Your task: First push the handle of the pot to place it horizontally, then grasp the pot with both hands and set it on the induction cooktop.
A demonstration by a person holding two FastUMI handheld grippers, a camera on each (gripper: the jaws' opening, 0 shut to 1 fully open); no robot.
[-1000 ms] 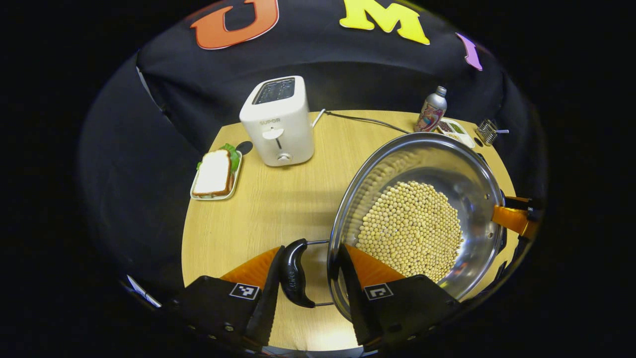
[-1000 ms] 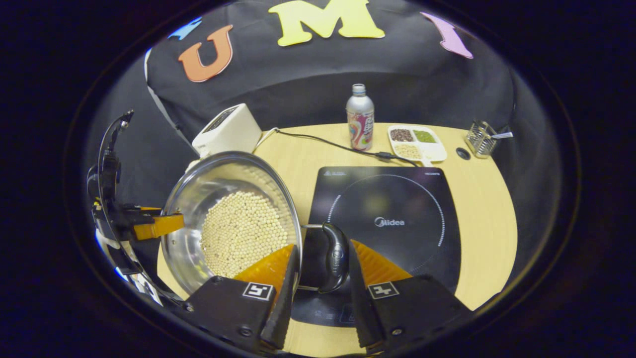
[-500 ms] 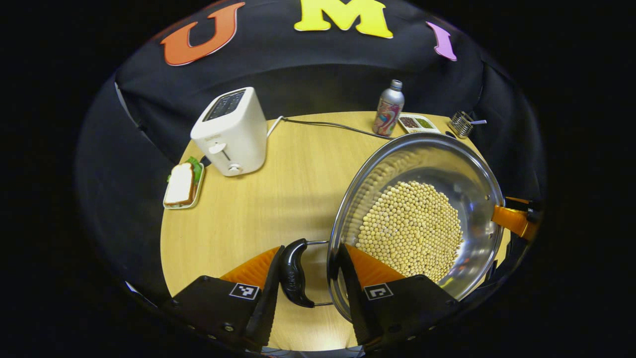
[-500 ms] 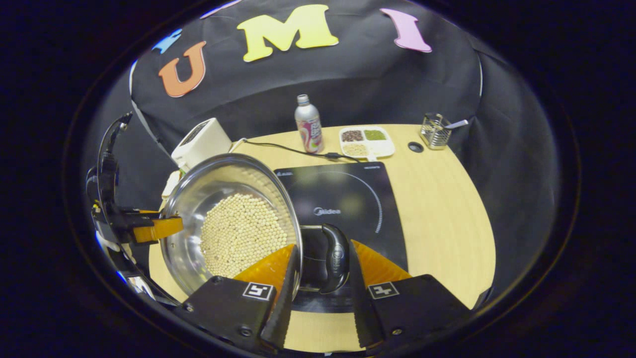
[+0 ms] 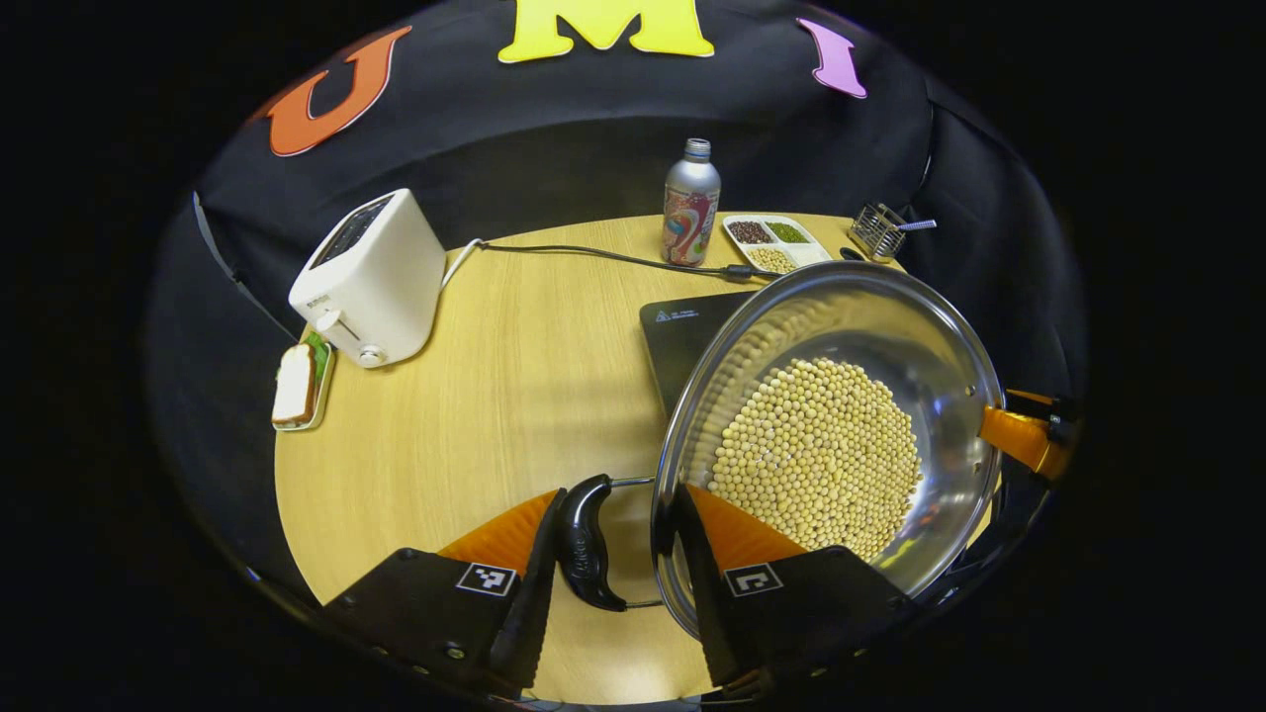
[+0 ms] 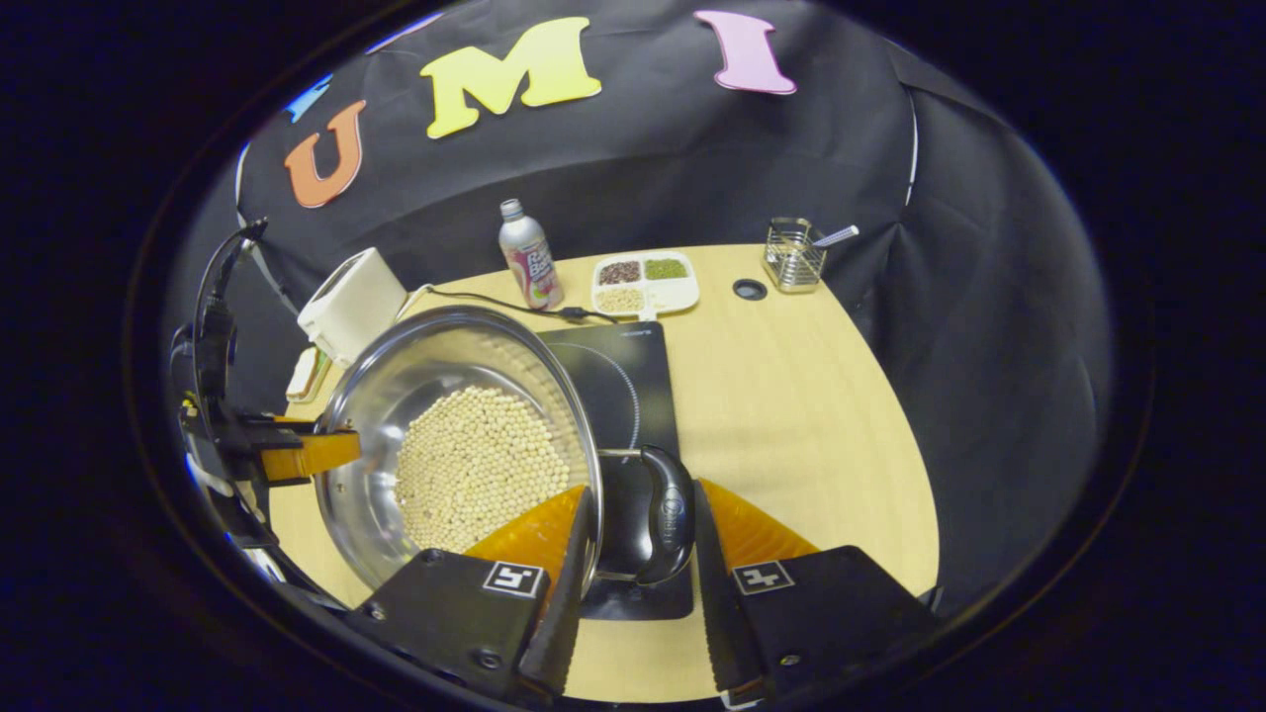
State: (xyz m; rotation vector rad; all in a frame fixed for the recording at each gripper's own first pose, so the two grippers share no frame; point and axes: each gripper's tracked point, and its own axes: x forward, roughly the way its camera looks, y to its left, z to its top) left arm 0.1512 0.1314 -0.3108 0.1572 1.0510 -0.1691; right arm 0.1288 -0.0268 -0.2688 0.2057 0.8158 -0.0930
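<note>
Both grippers hold a steel pot (image 5: 841, 445) by its two black loop handles, one on either side. At the bottom of the left gripper view, the left gripper (image 5: 613, 554) has its orange-backed fingers astride one handle (image 5: 586, 542): the left finger lies against the handle's outer side, the right one reaches inside the pot's rim, so handle and wall sit between them. The right gripper (image 6: 638, 539) brackets the opposite handle (image 6: 671, 512) in the same way, its left finger inside the rim and its right finger just beside the handle; whether the pads press firmly is hard to tell.

The pot is wide, shallow and shiny, with no lid, and holds a thick layer of pale round beans (image 5: 816, 455). Both handles stick out flat from the rim, so the pot's long axis runs handle to handle, from one gripper to the other.

It hangs above a round wooden table (image 5: 514, 396), partly over the left part of a black cooktop (image 6: 618, 381). Whether its base touches the glass cannot be told.

Farther off stand a white toaster (image 5: 371, 277), a sandwich on a plate (image 5: 297, 381), a bottle (image 5: 690, 203), a divided dish (image 6: 643, 282) and a wire basket (image 6: 791, 257).
</note>
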